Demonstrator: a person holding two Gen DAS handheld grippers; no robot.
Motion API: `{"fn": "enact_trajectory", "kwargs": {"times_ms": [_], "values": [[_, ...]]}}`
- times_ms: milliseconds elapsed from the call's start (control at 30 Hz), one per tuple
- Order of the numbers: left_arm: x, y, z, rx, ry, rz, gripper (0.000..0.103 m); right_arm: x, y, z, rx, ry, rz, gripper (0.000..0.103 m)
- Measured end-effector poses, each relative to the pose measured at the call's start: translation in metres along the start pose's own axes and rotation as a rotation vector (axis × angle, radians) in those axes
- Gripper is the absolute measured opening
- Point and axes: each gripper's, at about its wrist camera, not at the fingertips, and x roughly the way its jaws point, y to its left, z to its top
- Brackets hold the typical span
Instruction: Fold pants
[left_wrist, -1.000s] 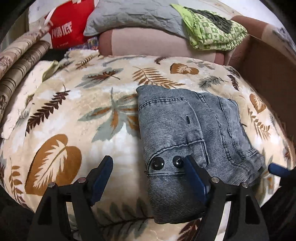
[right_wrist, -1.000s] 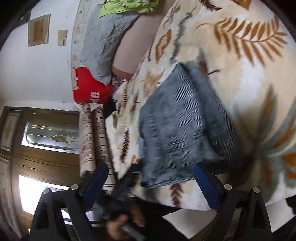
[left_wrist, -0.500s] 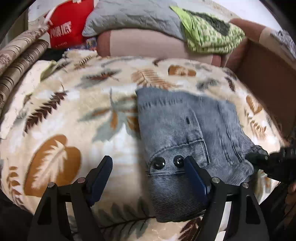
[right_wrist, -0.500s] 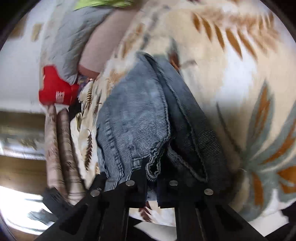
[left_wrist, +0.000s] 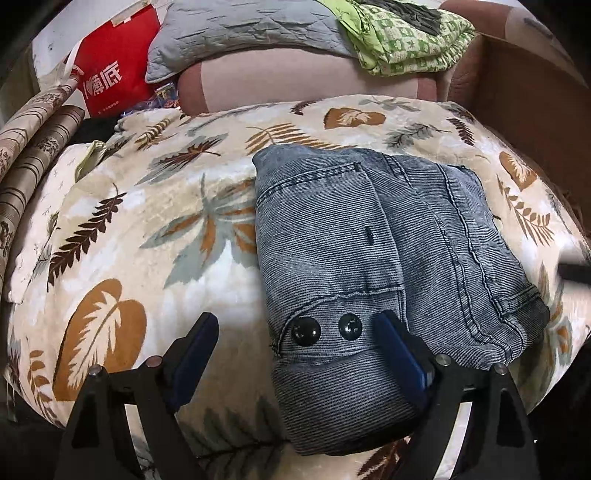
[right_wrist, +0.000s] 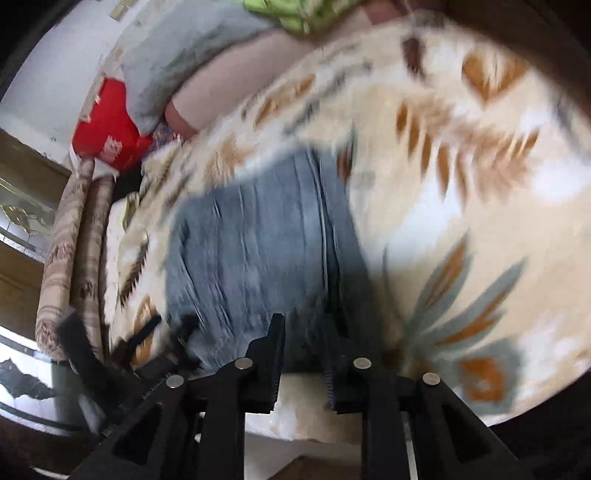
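The grey-blue corduroy pants (left_wrist: 373, 251) lie folded into a compact stack on the leaf-patterned blanket (left_wrist: 147, 229), waistband with two black buttons nearest me. My left gripper (left_wrist: 295, 354) is open and empty, its right finger (left_wrist: 399, 354) over the pants' near end. In the blurred right wrist view the pants (right_wrist: 255, 254) lie ahead. My right gripper (right_wrist: 301, 354) has its jaws a small gap apart at the pants' near edge, holding nothing that I can see.
Behind the blanket are a pink bolster (left_wrist: 295, 77), a grey pillow (left_wrist: 243, 26), a green patterned cloth (left_wrist: 402, 40) and a red bag (left_wrist: 114, 70). Rolled mats (left_wrist: 26, 147) lie at the left. A brown cardboard wall (left_wrist: 532, 107) stands at the right.
My right gripper closed on the pants' edge half a second ago, and now has let go and pulled back with its jaws slightly apart. The left gripper has barely moved.
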Motion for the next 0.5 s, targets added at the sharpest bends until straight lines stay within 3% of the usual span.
{"fn": "enact_trajectory", "kwargs": {"times_ms": [100,167,267,300,333,367,400,500], "values": [[0.000,0.000,-0.002,-0.006,-0.004,-0.003,0.089,-0.012,0.027,0.031,-0.042,-0.032,0.079,0.041],[0.000,0.001,-0.001,-0.006,-0.002,-0.010,0.089,0.009,0.048,0.061,-0.068,0.003,0.185,0.059],[-0.001,0.002,-0.002,-0.016,-0.006,-0.020,0.089,0.055,0.054,0.087,-0.067,0.079,0.278,0.059],[-0.002,0.003,0.000,-0.022,-0.005,-0.035,0.089,0.076,0.044,0.089,-0.060,0.100,0.213,0.059],[-0.005,0.007,0.001,-0.035,-0.012,-0.073,0.088,0.112,0.023,0.089,-0.006,0.175,0.077,0.054],[-0.010,0.011,0.003,-0.052,-0.017,-0.102,0.087,0.136,0.003,0.085,0.052,0.222,0.065,0.051],[-0.018,0.018,0.005,-0.075,-0.033,-0.126,0.087,0.135,0.000,0.085,0.055,0.193,0.094,0.049],[-0.049,0.048,0.009,-0.235,-0.163,-0.150,0.088,0.123,0.014,0.082,-0.059,0.195,0.027,0.048]]}}
